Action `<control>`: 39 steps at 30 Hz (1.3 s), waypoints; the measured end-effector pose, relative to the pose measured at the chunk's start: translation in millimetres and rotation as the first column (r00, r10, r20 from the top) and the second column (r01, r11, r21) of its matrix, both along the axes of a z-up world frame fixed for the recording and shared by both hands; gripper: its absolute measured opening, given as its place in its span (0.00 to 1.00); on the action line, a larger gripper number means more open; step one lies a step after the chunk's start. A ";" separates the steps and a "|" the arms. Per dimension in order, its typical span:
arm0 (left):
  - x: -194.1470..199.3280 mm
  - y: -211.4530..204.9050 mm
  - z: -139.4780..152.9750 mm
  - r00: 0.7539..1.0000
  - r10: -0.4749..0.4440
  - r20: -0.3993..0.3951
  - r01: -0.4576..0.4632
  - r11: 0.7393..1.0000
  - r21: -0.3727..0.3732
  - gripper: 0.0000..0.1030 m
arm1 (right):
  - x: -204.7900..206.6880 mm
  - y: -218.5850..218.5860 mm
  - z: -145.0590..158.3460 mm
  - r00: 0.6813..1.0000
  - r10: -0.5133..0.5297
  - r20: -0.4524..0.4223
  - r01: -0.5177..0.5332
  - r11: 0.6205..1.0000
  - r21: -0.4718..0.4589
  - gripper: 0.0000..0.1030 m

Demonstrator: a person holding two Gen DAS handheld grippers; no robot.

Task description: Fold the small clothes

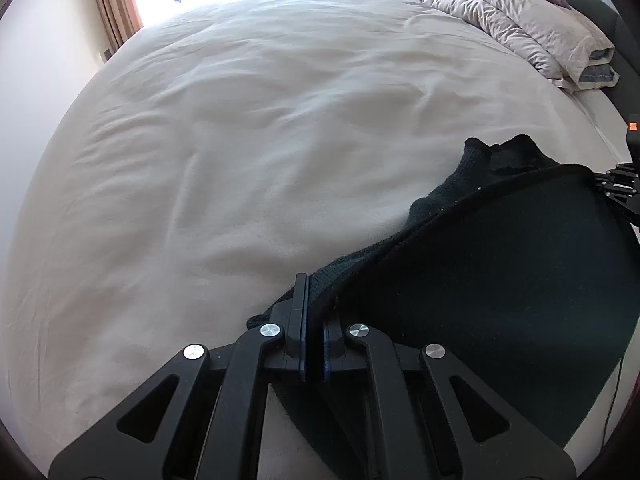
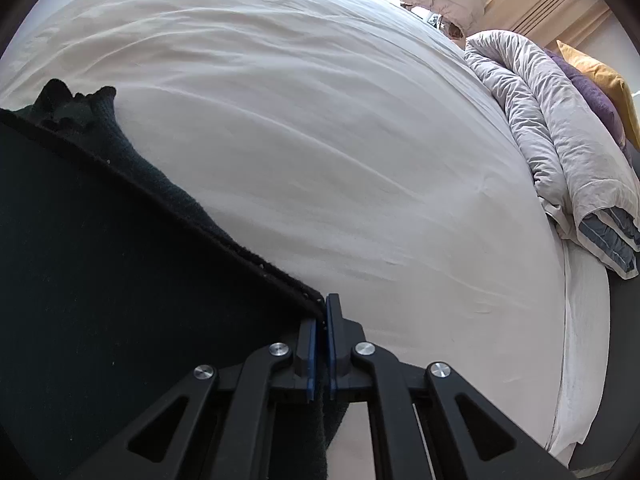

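My left claw (image 1: 314,300) is clamped tight on one corner of the dark knit garment (image 1: 500,280), cloth pinched between the blue pads. My right claw (image 2: 322,320) is likewise closed hard on the other corner of the same garment (image 2: 100,260); its hem edge runs straight into the pads. Both claws point steeply down at the bed.

The garment is stretched between the two claws, top edge taut with a rolled hem. Part of it hangs as a flat dark panel, lower part out of frame. A ribbed part with a frilly end (image 1: 492,160) trails beyond the held edge and lies on the bed sheet (image 1: 240,140), also seen in the right wrist view (image 2: 80,108).

The sheet is pale, wrinkled, and covers most of both views. A folded grey duvet (image 2: 560,140) is heaped along the far side of the bed, well apart from the garment. A purple pillow (image 2: 592,96) and a yellow pillow (image 2: 600,72) sit behind the duvet. Curtain (image 1: 116,8) and bright window at the far end, blown out. In the left wrist view, my right claw's body (image 1: 620,188) shows at the right rim, beside the garment's edge.
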State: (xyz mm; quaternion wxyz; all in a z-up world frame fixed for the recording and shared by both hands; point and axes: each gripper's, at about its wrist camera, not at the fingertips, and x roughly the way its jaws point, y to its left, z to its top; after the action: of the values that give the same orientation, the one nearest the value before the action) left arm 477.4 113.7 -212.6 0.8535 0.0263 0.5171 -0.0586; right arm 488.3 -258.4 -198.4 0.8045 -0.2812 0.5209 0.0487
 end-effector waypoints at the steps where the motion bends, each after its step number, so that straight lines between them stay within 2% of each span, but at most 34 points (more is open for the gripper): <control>1: 1.1 0.2 -0.7 1.000 0.002 0.001 -0.002 1.000 -0.001 0.08 | 1.6 -1.2 -1.6 1.000 -0.012 0.003 0.012 1.000 0.005 0.04; 5: 1.6 6.8 -1.0 1.000 0.004 0.013 -0.004 0.998 -0.056 0.08 | 2.6 -12.4 1.4 0.998 -0.061 0.034 0.058 0.995 0.079 0.15; 7: 1.5 14.1 0.9 1.000 0.009 0.009 -0.008 0.994 -0.106 0.10 | -1.1 -17.7 5.7 0.995 -0.081 0.054 0.075 0.992 0.105 0.20; 8: 1.9 17.9 2.3 1.000 0.014 0.008 -0.013 0.992 -0.125 0.12 | -3.2 -20.6 8.7 0.993 -0.097 0.068 0.089 0.989 0.122 0.28; 9: 3.3 22.5 4.1 1.000 0.026 0.004 -0.026 0.990 -0.137 0.17 | -4.8 -24.0 11.0 0.989 -0.120 0.082 0.108 0.985 0.136 0.52; 11: 6.3 31.8 8.4 0.997 0.071 0.001 -0.070 0.991 -0.115 0.38 | -7.5 -31.3 13.7 0.975 -0.187 0.121 0.171 0.977 0.130 0.76; 12: 7.7 36.9 11.6 0.995 0.104 0.009 -0.103 0.991 -0.090 0.59 | -10.1 -35.3 15.5 0.968 -0.211 0.134 0.191 0.971 0.144 0.76; 13: 7.1 45.0 17.3 0.989 0.143 0.035 -0.141 0.988 -0.068 0.62 | -13.0 -38.8 16.1 0.966 -0.227 0.127 0.203 0.964 0.174 0.76; 15: 5.0 58.9 26.8 0.981 0.187 0.058 -0.184 0.981 -0.056 0.62 | -20.8 -41.4 17.9 0.960 -0.253 0.120 0.225 0.952 0.206 0.76; 18: -10.7 67.5 44.1 0.966 0.228 0.118 -0.222 0.973 -0.068 0.62 | -42.2 -39.9 29.7 0.951 -0.260 0.168 0.211 0.941 0.263 0.76; 21: -33.5 53.2 59.3 0.961 0.190 0.201 -0.182 0.982 -0.059 0.62 | -63.7 -39.6 41.3 0.935 -0.280 0.219 0.197 0.922 0.334 0.76; 23: -46.6 27.8 61.0 0.966 0.124 0.228 -0.127 0.992 -0.002 0.62 | -71.4 -38.3 42.5 0.931 -0.282 0.231 0.195 0.920 0.340 0.76; 25: -56.3 -4.8 55.1 0.968 0.037 0.249 -0.061 0.994 0.089 0.62 | -77.9 -34.4 41.2 0.927 -0.281 0.250 0.199 0.930 0.308 0.76; 27: -59.7 -31.9 39.6 0.975 -0.031 0.220 -0.012 0.982 0.190 0.62 | -82.7 -33.3 39.7 0.927 -0.284 0.246 0.203 0.929 0.308 0.76; 29: -58.9 -37.9 20.0 0.987 -0.019 0.161 -0.015 0.979 0.205 0.62 | -89.3 -33.2 38.4 0.929 -0.287 0.232 0.203 0.922 0.329 0.76; 31: -63.9 -32.0 -0.7 0.993 0.015 0.115 -0.036 0.983 0.180 0.62 | -93.9 -34.5 30.9 0.938 -0.282 0.201 0.207 0.922 0.327 0.76; 34: -86.7 -28.7 -9.2 0.987 0.017 0.162 -0.048 0.981 0.186 0.62 | -105.2 -39.1 9.1 0.948 -0.284 0.144 0.228 0.921 0.316 0.76; 38: -109.0 -33.5 -12.1 0.979 -0.006 0.203 -0.046 0.967 0.249 0.62 | -129.0 -60.9 -7.9 0.925 -0.360 0.122 0.274 0.853 0.445 0.77; 39: -112.8 -36.0 -13.6 0.977 -0.011 0.211 -0.046 0.963 0.265 0.62 | -134.8 -63.0 -9.3 0.921 -0.366 0.132 0.271 0.846 0.459 0.77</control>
State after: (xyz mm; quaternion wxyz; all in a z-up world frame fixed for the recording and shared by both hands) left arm 364.6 77.7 -226.2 0.8925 0.1431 0.4272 0.0225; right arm 353.5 -321.4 -207.7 0.8947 -0.0086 0.4467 -0.0027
